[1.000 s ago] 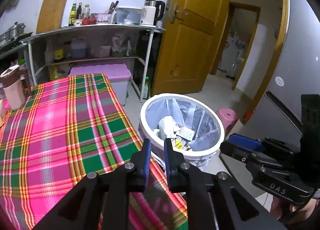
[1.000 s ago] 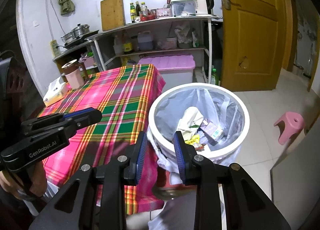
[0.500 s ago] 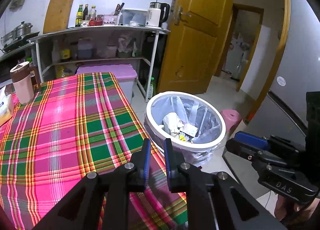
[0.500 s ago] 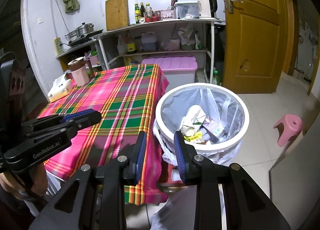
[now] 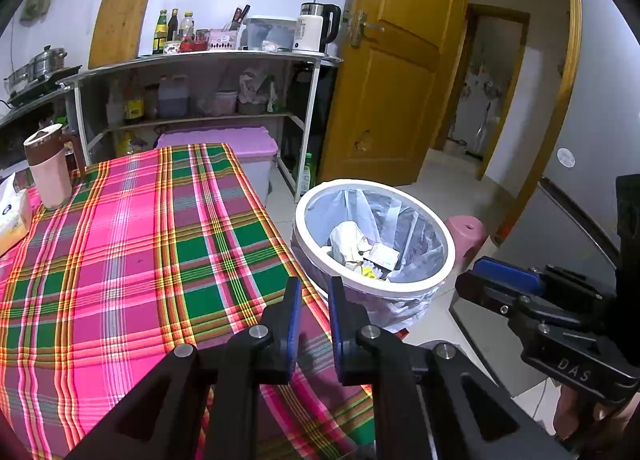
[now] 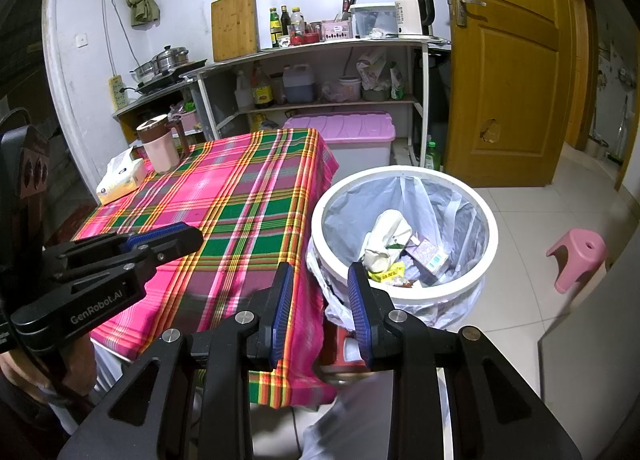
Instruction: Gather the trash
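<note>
A white trash bin (image 5: 434, 232) with a clear bag liner stands on the floor beside the table; it also shows in the right wrist view (image 6: 490, 220). Crumpled paper and packets (image 6: 390, 244) lie inside it, seen also in the left wrist view (image 5: 352, 242). My left gripper (image 5: 314, 292) is open with a narrow gap and empty, above the table's near right edge. My right gripper (image 6: 320, 278) is open and empty, held above the gap between table and bin. Each gripper shows in the other's view, the right one (image 5: 520, 292) and the left one (image 6: 160, 240).
The table has a pink and green plaid cloth (image 5: 120, 240). A pink lidded cup (image 6: 158, 144) and a tissue pack (image 6: 120, 178) stand at its far left. Shelves with bottles and a kettle (image 6: 412, 12) line the back wall. A pink stool (image 6: 578, 256) and a wooden door (image 6: 508, 60) are to the right.
Both grippers have drawn back and up from the bin, which now looks smaller and farther. More of the table and the cup have come into view. The jaws are unchanged.
</note>
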